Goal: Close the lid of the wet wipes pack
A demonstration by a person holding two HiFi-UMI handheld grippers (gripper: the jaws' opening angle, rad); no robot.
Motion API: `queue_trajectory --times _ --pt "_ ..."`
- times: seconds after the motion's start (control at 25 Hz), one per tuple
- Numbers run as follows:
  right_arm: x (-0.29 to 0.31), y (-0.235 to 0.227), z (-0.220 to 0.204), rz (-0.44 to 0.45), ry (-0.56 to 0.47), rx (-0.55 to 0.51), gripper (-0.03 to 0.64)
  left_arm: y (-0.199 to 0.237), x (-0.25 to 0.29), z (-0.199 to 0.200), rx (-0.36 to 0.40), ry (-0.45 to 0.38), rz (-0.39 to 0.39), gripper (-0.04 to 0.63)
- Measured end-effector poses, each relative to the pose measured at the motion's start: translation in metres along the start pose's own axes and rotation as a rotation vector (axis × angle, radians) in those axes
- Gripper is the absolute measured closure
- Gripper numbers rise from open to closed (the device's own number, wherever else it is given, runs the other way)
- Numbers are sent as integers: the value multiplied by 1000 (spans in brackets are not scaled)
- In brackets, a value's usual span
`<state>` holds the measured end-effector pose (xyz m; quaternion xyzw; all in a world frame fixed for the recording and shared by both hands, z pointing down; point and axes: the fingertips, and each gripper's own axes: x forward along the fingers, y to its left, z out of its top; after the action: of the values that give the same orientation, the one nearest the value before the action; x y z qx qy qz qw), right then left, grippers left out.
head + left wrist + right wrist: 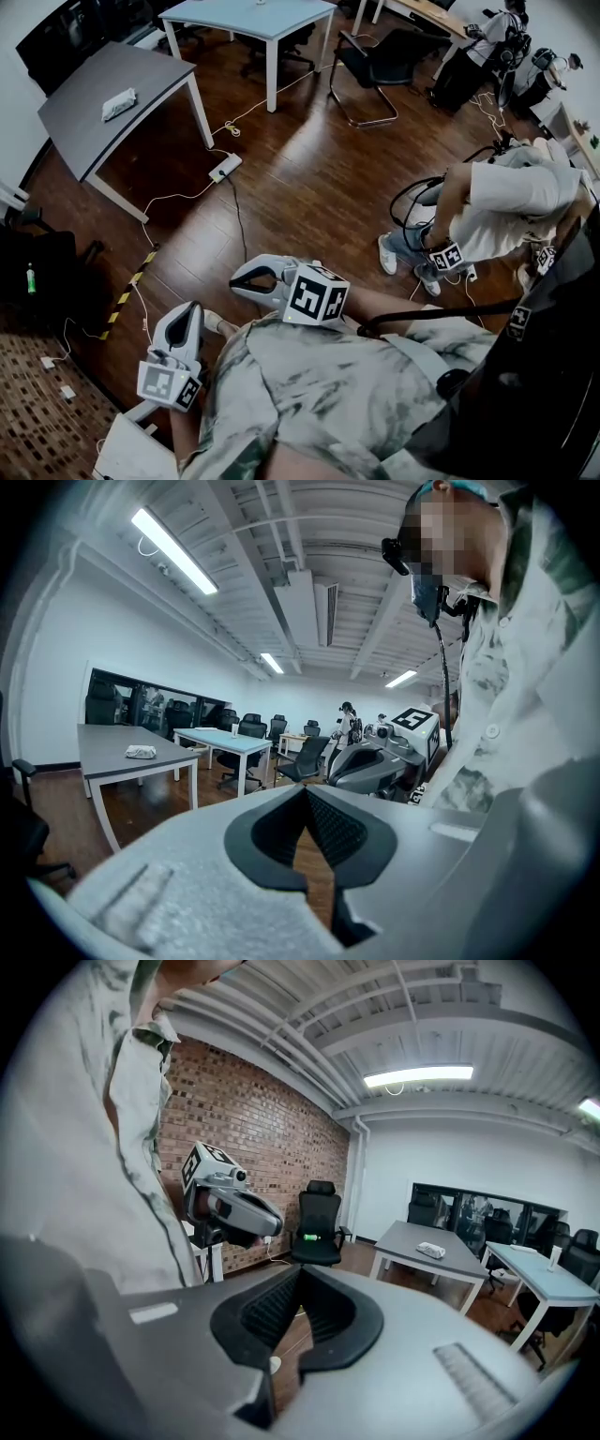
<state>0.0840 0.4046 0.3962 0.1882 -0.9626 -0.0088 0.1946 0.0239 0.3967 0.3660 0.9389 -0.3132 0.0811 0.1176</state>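
The left gripper (pixel 193 309) and right gripper (pixel 237 278) are hovering with jaws pressed together, empty, while the far-left wet wipes pack (pixel 119 103), probably light and soft, is calling for steadying and a lid-edge press.

The floor (pixel 309 159) is glossy dark wood; the desk (pixel 145 70) top is smooth matt grey; the left gripper (pixel 305 791) has fingers (pixel 339 829) lined in ribbed matt black.

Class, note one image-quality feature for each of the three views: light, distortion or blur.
Head view: glare streaks the wood floor. Left gripper view: ceiling light blown out, dark round vignette, left gripper close and soft. Right gripper view: same vignette, lines bowed, wipes pack tiny.
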Motion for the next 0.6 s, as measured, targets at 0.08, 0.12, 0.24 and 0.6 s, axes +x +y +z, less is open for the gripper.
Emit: queue_trajectory --times 0.08,0.12,0.24,0.6 --pt "-1 -1 -2 -4 3 6 611 0 2 -1 -2 5 -5 592" --pt "-1 -2 -3 -5 4 9 611 0 3 -1 -2 7 -6 592" --pt "-6 -5 -8 -10 1 12 611 -3 10 -2 0 14 -11 592" --pt "-12 -10 -13 -24 -1 24 611 -9 20 -2 11 28 -35 592"
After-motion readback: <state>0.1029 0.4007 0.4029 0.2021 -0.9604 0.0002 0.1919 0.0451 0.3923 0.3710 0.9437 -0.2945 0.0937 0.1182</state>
